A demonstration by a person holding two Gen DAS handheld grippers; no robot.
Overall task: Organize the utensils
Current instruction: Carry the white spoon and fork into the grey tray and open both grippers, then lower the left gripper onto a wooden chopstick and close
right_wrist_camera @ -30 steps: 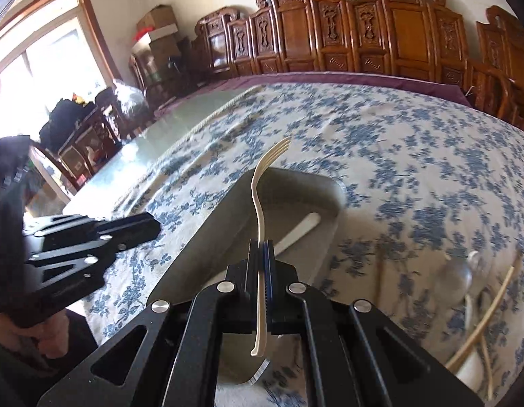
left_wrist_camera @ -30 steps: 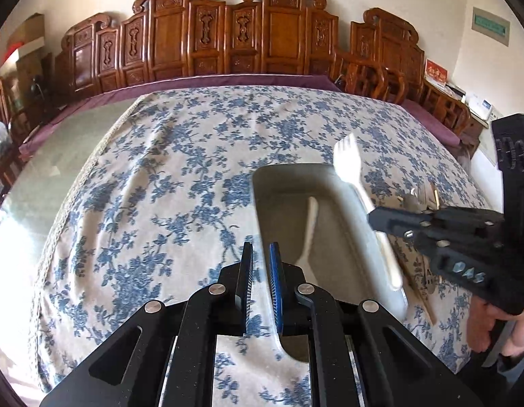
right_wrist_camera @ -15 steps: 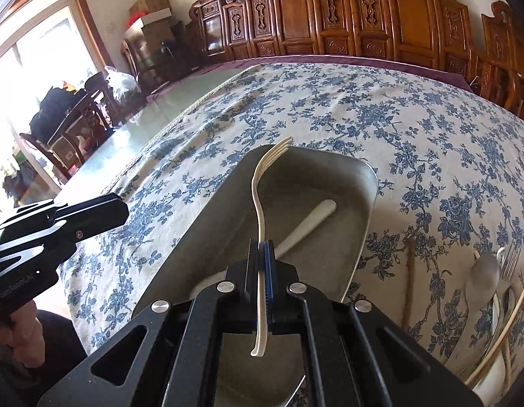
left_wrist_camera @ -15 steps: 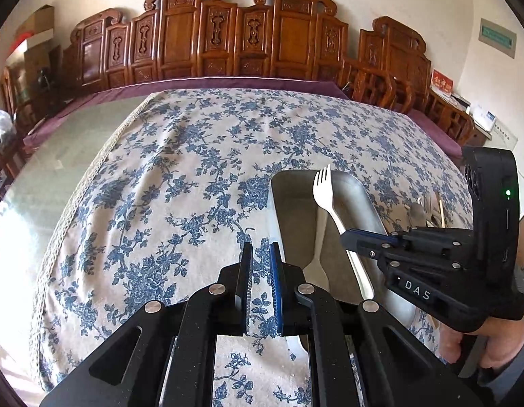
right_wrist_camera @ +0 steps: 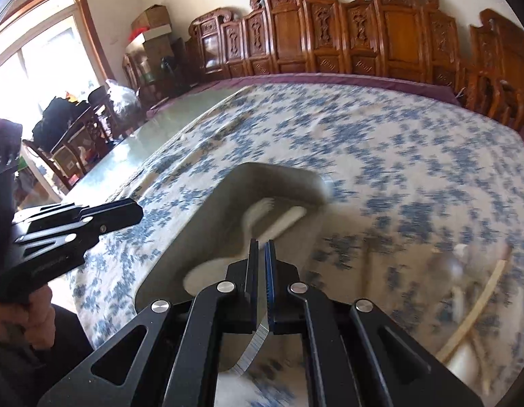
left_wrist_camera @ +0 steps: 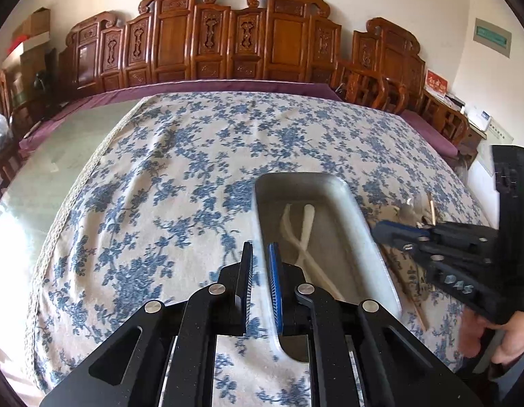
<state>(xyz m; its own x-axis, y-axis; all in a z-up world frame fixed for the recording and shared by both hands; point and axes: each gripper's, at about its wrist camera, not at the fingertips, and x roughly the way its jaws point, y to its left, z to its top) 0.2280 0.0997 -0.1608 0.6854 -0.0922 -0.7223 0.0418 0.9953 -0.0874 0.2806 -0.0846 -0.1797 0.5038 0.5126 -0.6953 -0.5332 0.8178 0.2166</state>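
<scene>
Now both grippers' jaws sit nearly closed, empty — two white utensils [left_wrist_camera: 304, 237] lie crossed in the tray [left_wrist_camera: 363, 234].

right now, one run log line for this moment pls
left gripper: shut, empty | right gripper: shut, empty | tray: two white utensils crossed inside | loose utensils: on tablecloth

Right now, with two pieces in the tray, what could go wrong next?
The two white utensils lie crossed in the tray; more dropped on top may tangle. The loose pile sits close beside the tray's right rim, so the right tool reaching there might bump it.
</scene>
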